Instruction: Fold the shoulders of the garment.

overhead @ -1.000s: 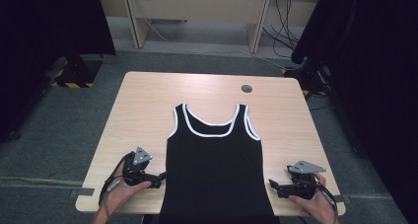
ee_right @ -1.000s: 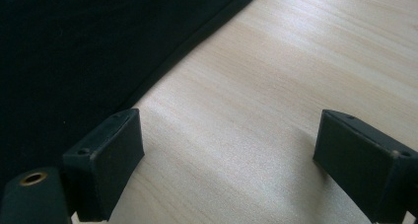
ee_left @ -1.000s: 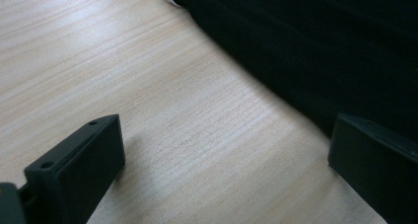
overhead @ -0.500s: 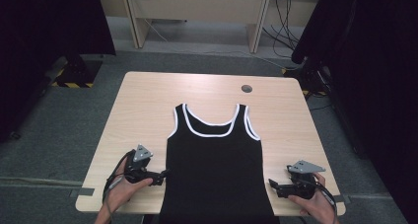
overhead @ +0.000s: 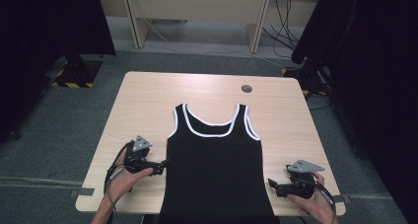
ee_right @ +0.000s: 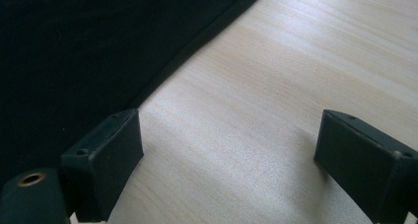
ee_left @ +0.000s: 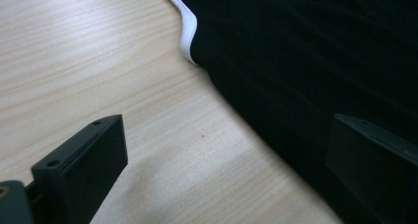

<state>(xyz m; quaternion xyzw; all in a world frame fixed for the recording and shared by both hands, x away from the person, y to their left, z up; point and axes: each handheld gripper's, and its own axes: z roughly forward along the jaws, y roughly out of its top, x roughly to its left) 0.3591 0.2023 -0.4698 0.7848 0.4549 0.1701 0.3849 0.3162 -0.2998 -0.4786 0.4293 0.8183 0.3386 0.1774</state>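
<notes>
Black tank top (overhead: 217,167) flat on wooden surface (overhead: 143,98), white trim up top. Left tongs (overhead: 162,166) spread wide, straddling its side edge; right tongs (overhead: 272,186) likewise gaping, just beside opposite edge.

A light wooden table (overhead: 148,100) with a round cable hole (overhead: 246,89) stands on grey carpet (overhead: 74,120).

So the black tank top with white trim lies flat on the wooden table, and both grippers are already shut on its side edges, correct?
Not quite. The black tank top does lie flat on the wooden table, but neither gripper is shut on it. The left gripper view shows the left gripper with its jaws wide apart astride the side edge, and the right gripper view shows the right gripper open over bare wood beside the hem.
</notes>
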